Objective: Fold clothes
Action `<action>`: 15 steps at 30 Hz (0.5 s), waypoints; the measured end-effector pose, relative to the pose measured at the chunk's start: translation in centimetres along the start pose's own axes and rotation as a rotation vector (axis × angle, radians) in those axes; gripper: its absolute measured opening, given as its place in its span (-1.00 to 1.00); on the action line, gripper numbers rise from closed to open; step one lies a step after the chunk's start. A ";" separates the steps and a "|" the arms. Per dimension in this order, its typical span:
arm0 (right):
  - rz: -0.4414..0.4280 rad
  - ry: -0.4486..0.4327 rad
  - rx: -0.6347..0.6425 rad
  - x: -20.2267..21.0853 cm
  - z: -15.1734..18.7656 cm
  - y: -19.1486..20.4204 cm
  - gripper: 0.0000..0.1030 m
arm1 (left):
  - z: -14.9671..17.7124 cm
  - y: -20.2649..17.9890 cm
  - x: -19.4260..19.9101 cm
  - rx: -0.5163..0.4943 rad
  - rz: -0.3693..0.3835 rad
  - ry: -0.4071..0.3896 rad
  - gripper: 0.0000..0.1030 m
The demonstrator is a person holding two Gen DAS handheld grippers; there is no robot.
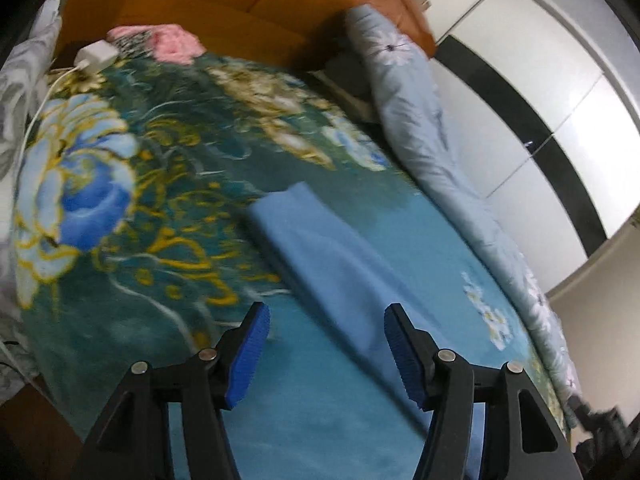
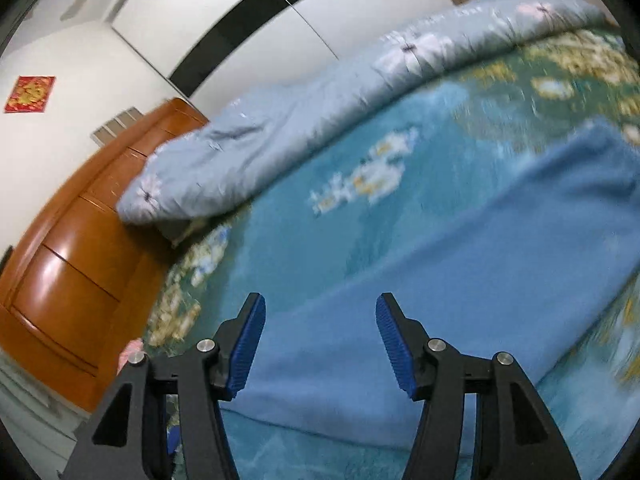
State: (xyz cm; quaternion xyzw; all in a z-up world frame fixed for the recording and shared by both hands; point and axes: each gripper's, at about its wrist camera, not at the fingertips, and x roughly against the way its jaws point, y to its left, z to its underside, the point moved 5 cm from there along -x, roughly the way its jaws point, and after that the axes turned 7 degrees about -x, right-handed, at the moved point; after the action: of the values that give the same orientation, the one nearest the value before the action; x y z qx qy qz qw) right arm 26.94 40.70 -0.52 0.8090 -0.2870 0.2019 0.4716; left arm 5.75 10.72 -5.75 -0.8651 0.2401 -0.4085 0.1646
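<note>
From the left wrist, the left claw hangs with its jaws apart and nothing between the blue pads, pointing down over a blue garment that lies as a long folded strip on the floral blanket covering the bed. A rolled pale quilt runs along the far edge, and a white charger sits near the wooden headboard. From the right wrist, the right claw is likewise spread and empty, poised just above the near part of the same garment. The cloth looks already folded lengthwise, so the step in hand seems to be a release between folds. Next, each claw likely needs to pinch one end and carry it across to halve the strip.
</note>
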 end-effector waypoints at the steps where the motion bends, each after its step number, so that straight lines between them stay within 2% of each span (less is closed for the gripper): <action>1: 0.017 0.013 -0.011 -0.4 0.6 -0.1 0.15 | -0.1 0.5 -0.3 0.008 -0.009 0.009 0.24; 3: 0.009 0.033 -0.040 -0.8 0.9 0.1 0.15 | -0.5 1.1 -1.0 0.029 -0.016 0.036 0.24; 8: -0.035 0.000 -0.012 -0.6 1.0 2.3 0.18 | -1.8 3.3 -2.0 0.079 -0.021 0.080 0.24; 15: -0.022 0.013 0.043 -1.4 1.7 1.7 0.18 | -3.6 2.1 -3.9 0.021 -0.026 0.088 0.31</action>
State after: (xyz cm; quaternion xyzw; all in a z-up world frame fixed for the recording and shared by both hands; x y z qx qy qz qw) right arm 24.86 38.96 -1.07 0.8208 -0.2703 0.2081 0.4582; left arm 0.19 10.82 -7.00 -0.8475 0.2316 -0.4509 0.1576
